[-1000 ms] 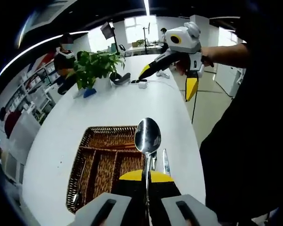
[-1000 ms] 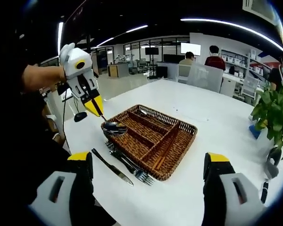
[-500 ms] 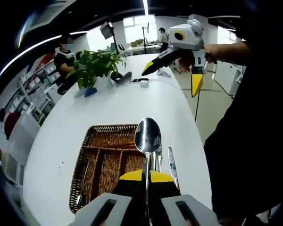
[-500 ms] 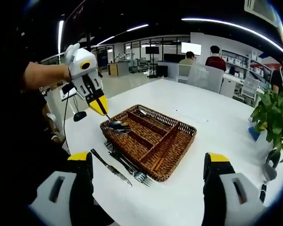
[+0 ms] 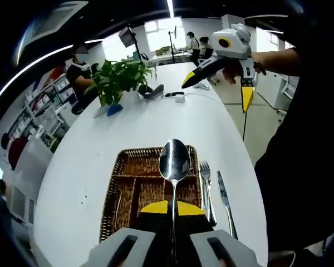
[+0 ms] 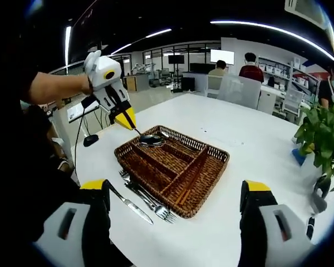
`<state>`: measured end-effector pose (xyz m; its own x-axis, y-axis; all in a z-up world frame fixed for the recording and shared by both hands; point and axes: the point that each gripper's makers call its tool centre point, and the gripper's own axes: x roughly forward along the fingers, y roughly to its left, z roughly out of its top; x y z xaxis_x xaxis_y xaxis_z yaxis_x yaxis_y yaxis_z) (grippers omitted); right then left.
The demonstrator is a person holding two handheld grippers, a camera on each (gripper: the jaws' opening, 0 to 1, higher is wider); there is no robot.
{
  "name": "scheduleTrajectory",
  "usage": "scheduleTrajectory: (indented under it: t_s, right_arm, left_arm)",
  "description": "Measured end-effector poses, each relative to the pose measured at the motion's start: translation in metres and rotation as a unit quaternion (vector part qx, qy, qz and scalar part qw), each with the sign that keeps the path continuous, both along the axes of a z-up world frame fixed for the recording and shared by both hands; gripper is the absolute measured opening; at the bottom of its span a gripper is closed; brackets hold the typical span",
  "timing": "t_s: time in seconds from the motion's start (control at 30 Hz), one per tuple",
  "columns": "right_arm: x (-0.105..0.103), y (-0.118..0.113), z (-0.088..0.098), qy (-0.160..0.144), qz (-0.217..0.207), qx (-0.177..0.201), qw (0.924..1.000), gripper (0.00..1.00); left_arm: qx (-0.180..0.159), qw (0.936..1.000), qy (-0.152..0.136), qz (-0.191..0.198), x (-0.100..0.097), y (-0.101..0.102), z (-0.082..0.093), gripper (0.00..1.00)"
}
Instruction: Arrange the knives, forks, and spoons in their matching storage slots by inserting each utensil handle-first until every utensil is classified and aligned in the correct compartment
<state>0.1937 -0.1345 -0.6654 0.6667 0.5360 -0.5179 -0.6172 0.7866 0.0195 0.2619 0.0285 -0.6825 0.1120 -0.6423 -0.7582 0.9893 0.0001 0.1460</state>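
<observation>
Gripping a spoon (image 5: 174,160) above the basket (image 6: 203,167), left gripper (image 6: 128,118) angles down; right gripper (image 6: 175,203) fingers apparently spread wide.

The spoon's (image 5: 174,161) handle is hidden between the left gripper's jaws. The tray's (image 5: 118,189) near end sits behind them.

Left tool (image 6: 134,128) clamps spoon (image 6: 151,140) over wicker tray (image 6: 203,190); knife (image 6: 131,204), forks (image 6: 150,204) beside

Open white table (image 6: 256,144) all round the wicker tray (image 6: 209,186) — wide room to pass. A knife (image 6: 131,204) and forks (image 6: 147,201) lie just beside its near edge; potted plant (image 6: 321,136) stands well apart.
</observation>
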Motion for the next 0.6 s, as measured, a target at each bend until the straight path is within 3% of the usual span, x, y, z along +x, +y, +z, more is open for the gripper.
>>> scheduleTrajectory:
  t_s: [0.6]
  right_arm:
    - [0.010, -0.002, 0.014, -0.007, -0.030, 0.011, 0.9995, 0.99]
  left_arm:
    - [0.009, 0.9997, -0.021, 0.008, 0.063, 0.007, 0.000, 0.00]
